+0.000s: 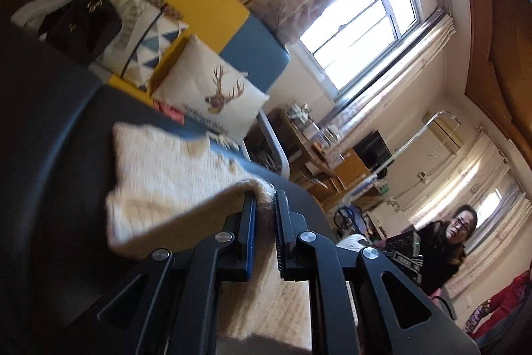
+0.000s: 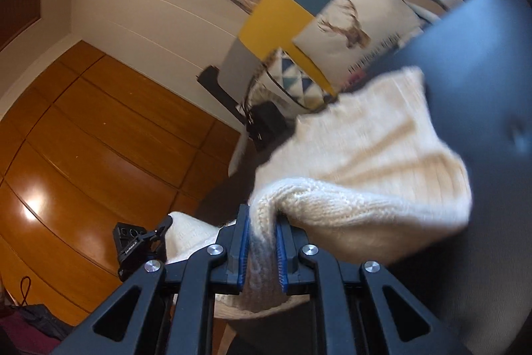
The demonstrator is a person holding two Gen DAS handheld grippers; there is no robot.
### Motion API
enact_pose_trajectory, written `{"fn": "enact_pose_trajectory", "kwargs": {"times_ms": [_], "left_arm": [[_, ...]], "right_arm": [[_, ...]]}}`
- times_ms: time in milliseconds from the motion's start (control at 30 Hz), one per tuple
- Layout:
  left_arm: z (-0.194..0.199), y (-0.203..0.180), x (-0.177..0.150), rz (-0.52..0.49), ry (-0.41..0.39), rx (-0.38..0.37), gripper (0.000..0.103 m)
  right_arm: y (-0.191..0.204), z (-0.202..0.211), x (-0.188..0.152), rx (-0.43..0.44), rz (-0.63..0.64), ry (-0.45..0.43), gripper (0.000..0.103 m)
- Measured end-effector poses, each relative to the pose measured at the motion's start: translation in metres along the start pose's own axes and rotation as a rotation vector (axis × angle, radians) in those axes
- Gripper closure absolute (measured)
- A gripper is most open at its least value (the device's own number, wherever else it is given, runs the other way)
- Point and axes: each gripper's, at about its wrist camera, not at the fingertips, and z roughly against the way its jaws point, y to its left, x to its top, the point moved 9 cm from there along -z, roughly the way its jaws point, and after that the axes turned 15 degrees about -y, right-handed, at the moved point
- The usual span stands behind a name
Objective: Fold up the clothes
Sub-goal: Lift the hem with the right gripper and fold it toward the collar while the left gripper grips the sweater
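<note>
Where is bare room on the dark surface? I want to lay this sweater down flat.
Bare dark surface lies left of the cream sweater, below the black bag. It is crowded at the deer cushion and triangle cushion.

Left gripper (image 1: pixel 265 200): jaws closed on cream knit sweater (image 1: pixel 173 168); right gripper (image 2: pixel 262 218): jaws closed on the same garment.

Black tongs on both sides: left tongs (image 1: pixel 265 205) and right tongs (image 2: pixel 262 222), lower centre of each frame. Blue ribbed pads (image 2: pixel 244 242) lining the inner faces, round silver screws (image 1: pixel 307 236) at the pivots, triangular cut-outs in the angled black links.
</note>
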Motion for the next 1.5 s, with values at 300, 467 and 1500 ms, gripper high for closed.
{"fn": "enact_pose_trajectory", "kwargs": {"times_ms": [300, 467, 1500], "left_arm": [[-0.148, 0.116, 0.045, 0.142, 0.104, 0.245, 0.085], [-0.154, 0.165, 0.034, 0.222, 0.119, 0.316, 0.084], [-0.101, 0.135, -0.068, -0.240, 0.287, 0.313, 0.043]], "right_arm": [[-0.106, -0.093, 0.093, -0.190, -0.210, -0.024, 0.059], [-0.147, -0.100, 0.091, -0.282, -0.245, 0.001, 0.059], [-0.155, -0.048, 0.007, -0.635, 0.342, 0.333, 0.060]]}}
